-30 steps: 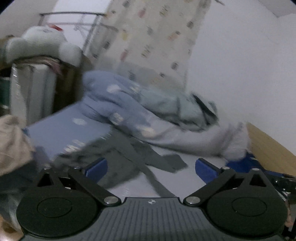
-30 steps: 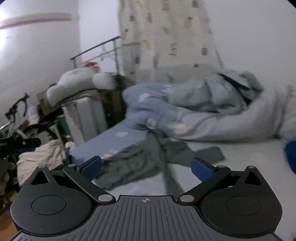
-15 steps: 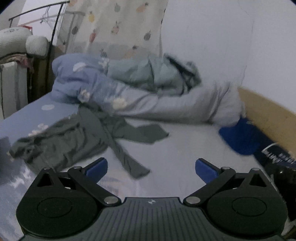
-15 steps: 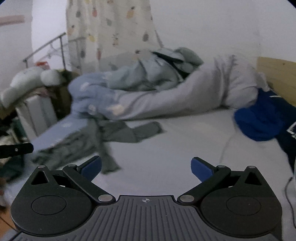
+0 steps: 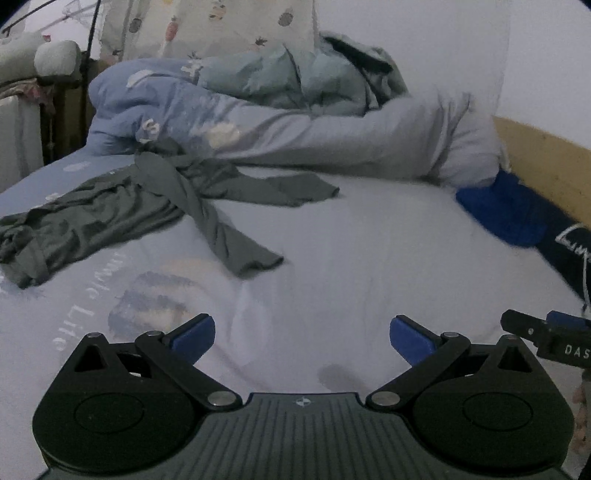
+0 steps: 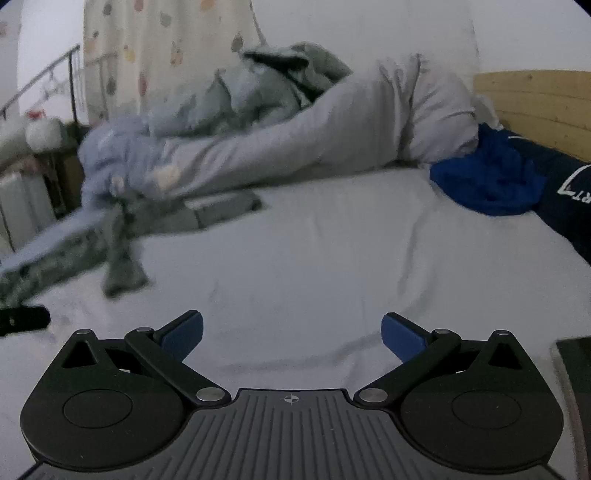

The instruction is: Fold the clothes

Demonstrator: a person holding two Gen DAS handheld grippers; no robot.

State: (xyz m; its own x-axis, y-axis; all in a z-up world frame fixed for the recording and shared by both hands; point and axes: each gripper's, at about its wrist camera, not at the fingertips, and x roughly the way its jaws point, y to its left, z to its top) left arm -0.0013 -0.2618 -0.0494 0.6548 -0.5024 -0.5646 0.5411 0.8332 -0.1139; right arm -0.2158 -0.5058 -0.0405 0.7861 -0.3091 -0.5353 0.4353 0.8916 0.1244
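The left gripper point(image 5: 302, 338) hangs over the bed sheet point(image 5: 369, 266) with its jaws spread wide and nothing between them. The right gripper point(image 6: 291, 332) is likewise wide apart and empty, over bare sheet.

Taking the grey shirt point(image 5: 122, 206) as the landmark: it lies crumpled on the sheet, well ahead and to the left of both grippers, touched by neither. One sleeve point(image 5: 236, 240) runs out from it towards the left gripper, its cuff lying flat on the sheet; the other sleeve point(image 5: 280, 188) stretches to the right, along the foot of the duvet. In the right wrist view the shirt point(image 6: 122, 236) is blurred and sits at the left edge.

Just behind the shirt, and touching its top, is a rolled pale duvet point(image 5: 332, 136) with a blue patterned part on its left end and a crumpled grey-green cover point(image 5: 306, 77) heaped on top. Far to the shirt's right, against a wooden headboard point(image 5: 546, 166), lies a bright blue garment point(image 5: 509, 210), and a dark navy one with white lettering point(image 5: 569, 247) lies touching it on its near side. Behind the shirt hangs a printed curtain point(image 5: 221, 26). A print with lettering point(image 5: 74, 321) marks the sheet just in front of the shirt, left of the left gripper. The right gripper's tip point(image 5: 546, 339) shows at the right edge of the left view.
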